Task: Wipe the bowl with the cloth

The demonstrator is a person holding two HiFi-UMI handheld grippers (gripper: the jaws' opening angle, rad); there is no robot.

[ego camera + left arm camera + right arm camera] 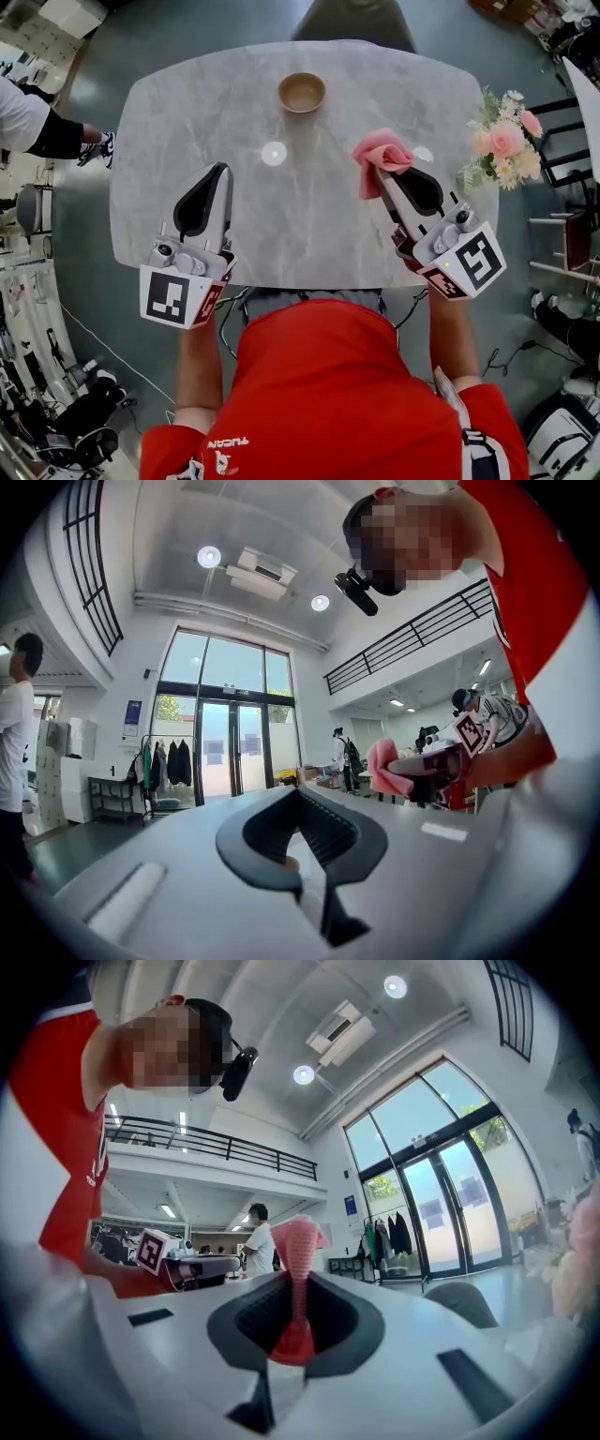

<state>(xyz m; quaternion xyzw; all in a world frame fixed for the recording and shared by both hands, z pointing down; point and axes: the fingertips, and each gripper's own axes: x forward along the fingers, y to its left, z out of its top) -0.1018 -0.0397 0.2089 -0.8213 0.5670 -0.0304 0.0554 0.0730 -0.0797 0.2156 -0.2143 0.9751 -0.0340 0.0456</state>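
Tall, open office hall with glass entrance doors (220, 752) and mezzanine railing (412, 635).

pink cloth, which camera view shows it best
The head view: the pink cloth shows whole from above, bunched at the right gripper's tips. The right gripper view shows only a narrow strip pinched between its shut jaws; the left gripper view catches it small, off to the right.
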